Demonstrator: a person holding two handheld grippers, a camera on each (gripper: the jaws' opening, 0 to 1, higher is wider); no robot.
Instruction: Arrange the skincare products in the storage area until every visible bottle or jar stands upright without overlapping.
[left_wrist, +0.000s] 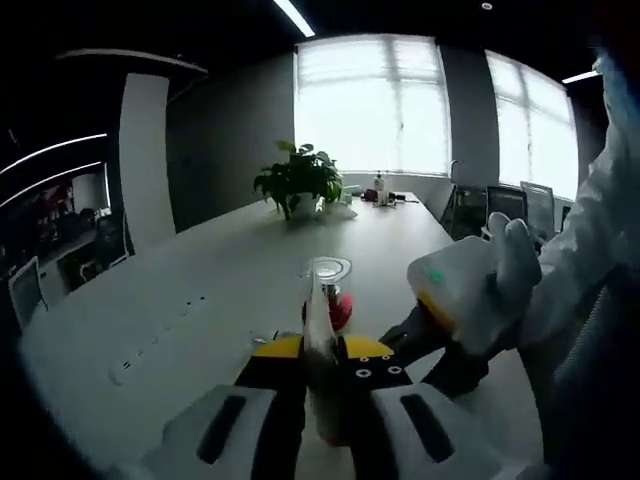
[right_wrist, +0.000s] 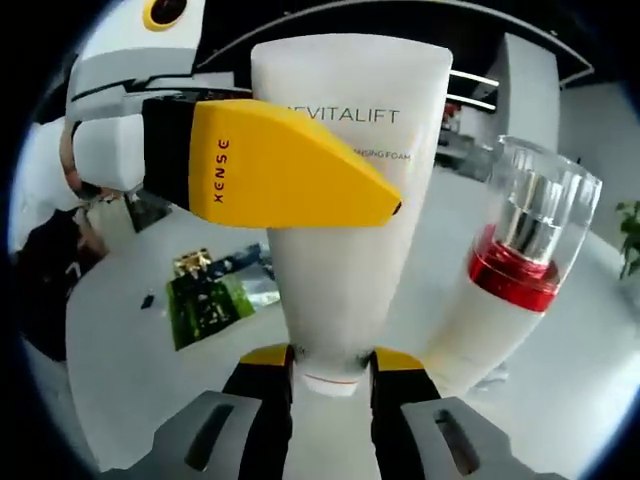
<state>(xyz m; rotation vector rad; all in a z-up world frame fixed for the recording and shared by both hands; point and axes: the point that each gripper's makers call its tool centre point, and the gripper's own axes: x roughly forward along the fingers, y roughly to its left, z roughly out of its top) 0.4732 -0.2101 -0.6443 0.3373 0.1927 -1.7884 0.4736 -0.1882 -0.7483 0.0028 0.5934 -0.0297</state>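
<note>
Right gripper (right_wrist: 330, 378) clenched on cleansing foam tube (right_wrist: 345, 200), centre frame; we lift it to stand upright. Left gripper (left_wrist: 322, 350) clamps the tube edge-on, lower centre. Red-collared pump bottle (right_wrist: 515, 270) right of frame, beside tube, over white table (right_wrist: 130, 340).

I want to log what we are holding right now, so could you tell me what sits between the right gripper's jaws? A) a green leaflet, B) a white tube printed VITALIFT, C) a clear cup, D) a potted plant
B: in the right gripper view the white tube, printed VITALIFT, rises from between the right gripper's jaws, and the left gripper's yellow jaw also presses on it from the side.
</note>
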